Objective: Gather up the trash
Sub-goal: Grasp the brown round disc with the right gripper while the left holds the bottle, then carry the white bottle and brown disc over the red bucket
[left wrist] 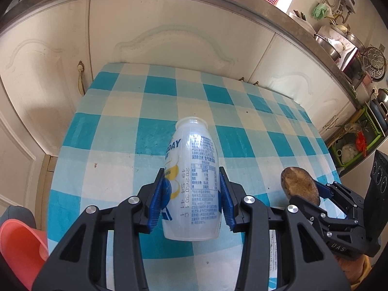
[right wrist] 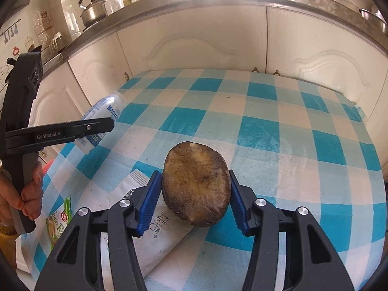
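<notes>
So the empty plastic bottle (left wrist: 192,181) is pinched between the blue pads of the left gripper (left wrist: 192,194), lifted off the checked tablecloth (left wrist: 121,131) with its open mouth pointing away toward the white cabinets (left wrist: 169,36); it's a cloudy white bottle with blue print and a bit of yellow on the label. The other bit of trash, a brown rotten-looking half of some fruit or veg (right wrist: 196,186), sits between the pads of the right gripper (right wrist: 195,198), cut face toward the camera, both pads look pressed against its sides and it seems to be up off the cloth. Under that one there's a white paper packet (right wrist: 155,237) lying on the table, and a green snack wrapper (right wrist: 60,220) just beside it at the table edge. A hand (right wrist: 26,194) wraps the left gripper's handle, and something salmon pink (left wrist: 21,247) sits low past the table's left edge
</notes>
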### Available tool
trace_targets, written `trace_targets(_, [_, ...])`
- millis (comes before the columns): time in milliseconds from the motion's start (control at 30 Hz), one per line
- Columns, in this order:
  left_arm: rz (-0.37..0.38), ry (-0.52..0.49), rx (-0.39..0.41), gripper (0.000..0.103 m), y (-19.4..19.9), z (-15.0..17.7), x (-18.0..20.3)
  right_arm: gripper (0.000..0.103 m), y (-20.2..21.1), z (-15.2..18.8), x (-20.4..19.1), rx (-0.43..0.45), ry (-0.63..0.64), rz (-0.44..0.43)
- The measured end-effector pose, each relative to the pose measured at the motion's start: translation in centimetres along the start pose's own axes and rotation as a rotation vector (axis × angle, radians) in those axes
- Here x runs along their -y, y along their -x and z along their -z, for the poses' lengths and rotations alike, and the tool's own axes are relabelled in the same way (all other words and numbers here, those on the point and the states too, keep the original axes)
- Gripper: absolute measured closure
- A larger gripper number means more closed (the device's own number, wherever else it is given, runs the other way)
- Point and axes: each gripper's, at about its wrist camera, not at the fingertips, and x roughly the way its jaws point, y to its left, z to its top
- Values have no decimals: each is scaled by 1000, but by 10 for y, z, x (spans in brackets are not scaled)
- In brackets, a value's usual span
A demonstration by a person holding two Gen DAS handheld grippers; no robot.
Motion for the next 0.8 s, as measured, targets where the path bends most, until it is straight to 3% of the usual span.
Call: trace_targets(800, [-47, 41, 29, 60, 47, 30, -18, 48, 36, 11, -15, 40, -7, 17])
